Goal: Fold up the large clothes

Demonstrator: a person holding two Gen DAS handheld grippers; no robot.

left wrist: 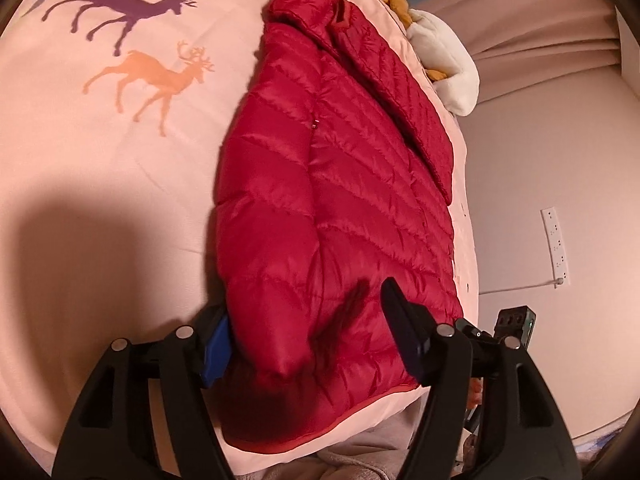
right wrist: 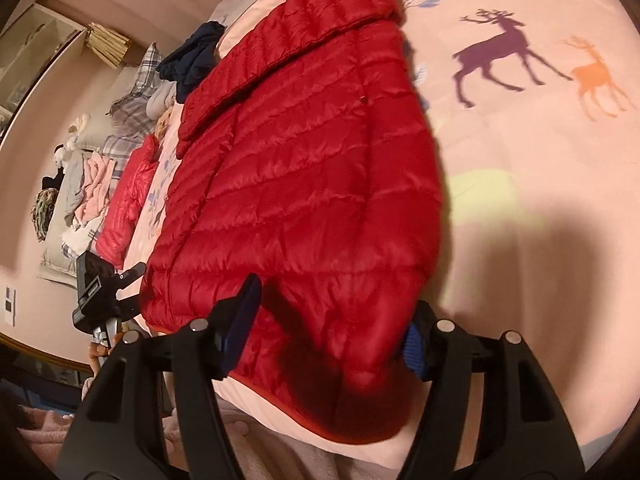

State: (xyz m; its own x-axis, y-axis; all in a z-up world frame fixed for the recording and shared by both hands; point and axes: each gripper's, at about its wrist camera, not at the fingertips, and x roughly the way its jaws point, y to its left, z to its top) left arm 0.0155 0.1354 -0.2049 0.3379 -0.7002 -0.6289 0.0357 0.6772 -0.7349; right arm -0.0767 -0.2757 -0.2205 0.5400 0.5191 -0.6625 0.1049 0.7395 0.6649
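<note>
A red quilted puffer jacket (left wrist: pixel 340 184) lies on a pink bedsheet (left wrist: pixel 100 184) printed with deer, its sleeves folded over the body and its hem at the near bed edge. It also shows in the right wrist view (right wrist: pixel 304 184). My left gripper (left wrist: pixel 306 336) is open, its blue-padded fingers (left wrist: pixel 216 348) straddling the jacket's hem corner. My right gripper (right wrist: pixel 332 328) is open too, its fingers (right wrist: pixel 240 320) either side of the other hem corner. Neither gripper pinches fabric.
A white and orange plush toy (left wrist: pixel 444 60) lies at the bed's far edge. The other gripper's body (right wrist: pixel 96 292) shows at left in the right wrist view. Piled clothes and pillows (right wrist: pixel 100 168) lie beyond the bed. A power strip (left wrist: pixel 556 248) lies on the floor.
</note>
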